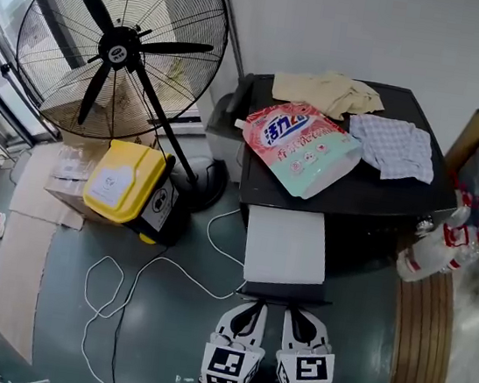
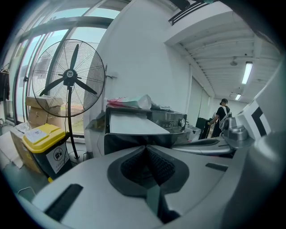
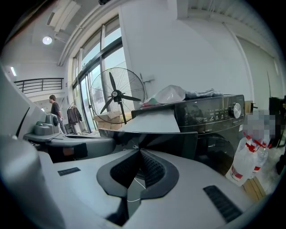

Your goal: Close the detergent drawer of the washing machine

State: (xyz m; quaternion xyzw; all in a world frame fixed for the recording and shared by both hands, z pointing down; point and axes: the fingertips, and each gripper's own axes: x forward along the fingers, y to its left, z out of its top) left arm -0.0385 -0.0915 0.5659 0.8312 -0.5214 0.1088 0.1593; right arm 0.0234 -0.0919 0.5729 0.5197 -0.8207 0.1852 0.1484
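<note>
The black washing machine (image 1: 372,189) has its detergent drawer (image 1: 285,245) pulled far out toward me, pale on top with a dark front panel (image 1: 283,291). My left gripper (image 1: 249,308) and right gripper (image 1: 302,315) sit side by side, both shut and holding nothing, tips at the drawer's front panel. In the left gripper view the shut left gripper (image 2: 145,147) points at the front panel (image 2: 134,141), the drawer (image 2: 134,125) stretching behind it. In the right gripper view the shut right gripper (image 3: 139,150) meets the front panel (image 3: 154,142), beside the control panel (image 3: 210,115).
A pink detergent pouch (image 1: 299,147) and two cloths (image 1: 328,92) (image 1: 395,147) lie on the machine. A big standing fan (image 1: 118,45) and a yellow bin (image 1: 125,182) are to the left, cables (image 1: 133,291) on the floor, bottles (image 1: 430,249) to the right. A person (image 2: 222,114) stands far off.
</note>
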